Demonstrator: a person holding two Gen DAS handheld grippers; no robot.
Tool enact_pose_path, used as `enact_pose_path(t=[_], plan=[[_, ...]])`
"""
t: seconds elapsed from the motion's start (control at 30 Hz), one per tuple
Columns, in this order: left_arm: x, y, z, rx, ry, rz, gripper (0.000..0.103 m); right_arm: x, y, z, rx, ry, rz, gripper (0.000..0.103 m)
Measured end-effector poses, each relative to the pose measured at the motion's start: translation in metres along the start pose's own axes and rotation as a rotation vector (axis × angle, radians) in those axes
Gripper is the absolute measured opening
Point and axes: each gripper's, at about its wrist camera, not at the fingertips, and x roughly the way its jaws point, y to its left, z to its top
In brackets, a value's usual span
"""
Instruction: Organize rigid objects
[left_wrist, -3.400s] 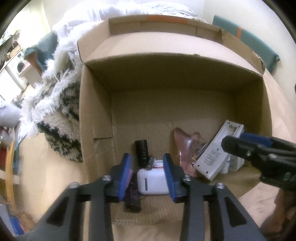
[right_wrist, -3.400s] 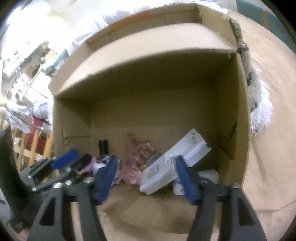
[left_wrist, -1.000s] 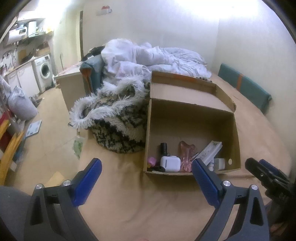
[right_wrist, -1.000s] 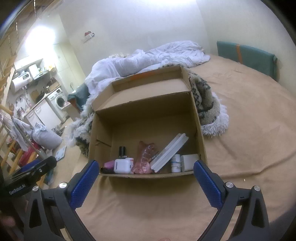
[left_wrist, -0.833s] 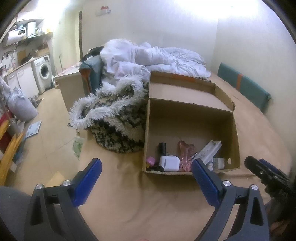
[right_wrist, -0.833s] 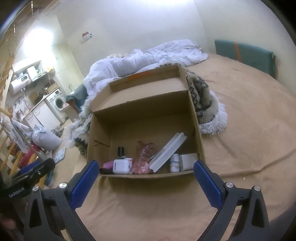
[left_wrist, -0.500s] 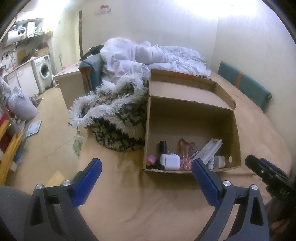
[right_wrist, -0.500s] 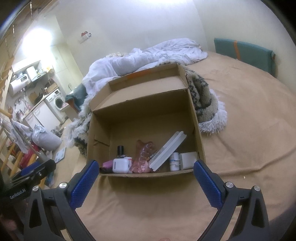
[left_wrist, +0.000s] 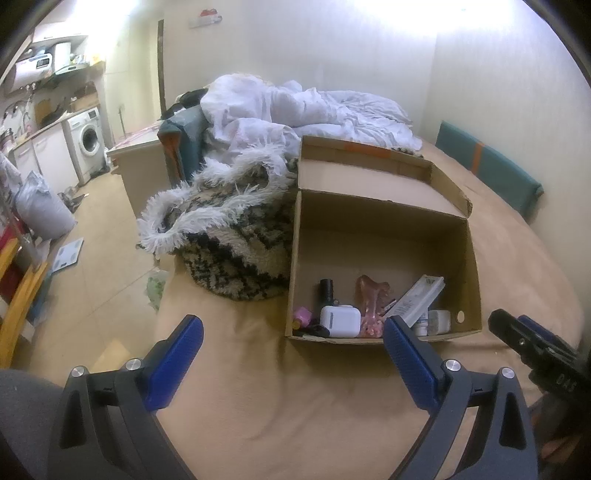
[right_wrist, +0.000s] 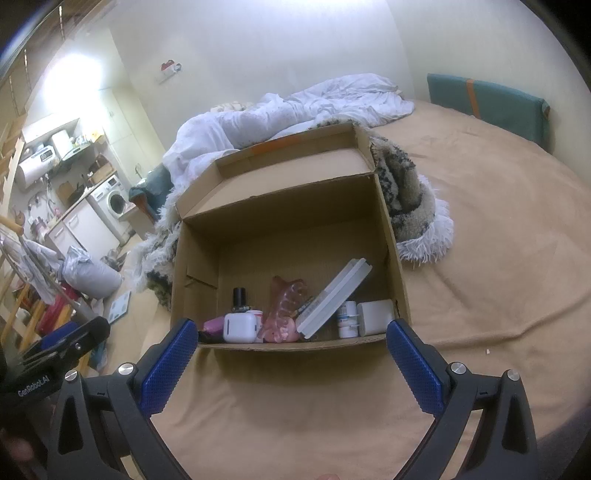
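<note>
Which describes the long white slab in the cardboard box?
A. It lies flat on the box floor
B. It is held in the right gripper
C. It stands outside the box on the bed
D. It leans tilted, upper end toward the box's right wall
D. In the right wrist view the slab slants up to the right inside the box, its lower end down among the other items; both grippers are open and empty, short of the box.

Pale walls (left_wrist: 480, 74); tan bedcover (right_wrist: 498, 240); white duvet (left_wrist: 295, 107) heaped; washing machine (left_wrist: 88, 138) far left; tiled floor (left_wrist: 107, 236).
</note>
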Motion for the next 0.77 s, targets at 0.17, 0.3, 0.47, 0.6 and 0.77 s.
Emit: enact_pose_path(t=[0.17, 0.3, 0.47, 0.6, 0.77], plan=[[0.0005, 0.0002, -0.0001, 0.001, 0.002, 0.002, 0.097, 0.0, -0.0002, 0.0002, 0.002, 0.001, 0.0, 0.103], [0.0011, 0.0007, -0.0007, 0.007, 0.0, 0.004, 0.097, 0.0001, -0.0003, 0.0001, 0.001, 0.001, 0.0, 0.103], [0.0019, 0.0019, -0.0016, 0.012, 0.002, 0.002, 0.097, -0.0003, 0.0, -0.0002, 0.001, 0.0, 0.0, 0.103], [0.0019, 0.0015, -0.0021, 0.018, -0.001, 0.002, 0.097, -0.0005, 0.0005, -0.0003, 0.001, 0.001, 0.0, 0.103], [0.0021, 0.0015, -0.0035, 0.035, -0.004, -0.015, 0.097, -0.0006, 0.0007, -0.0005, 0.0, 0.0, -0.001, 0.103]])
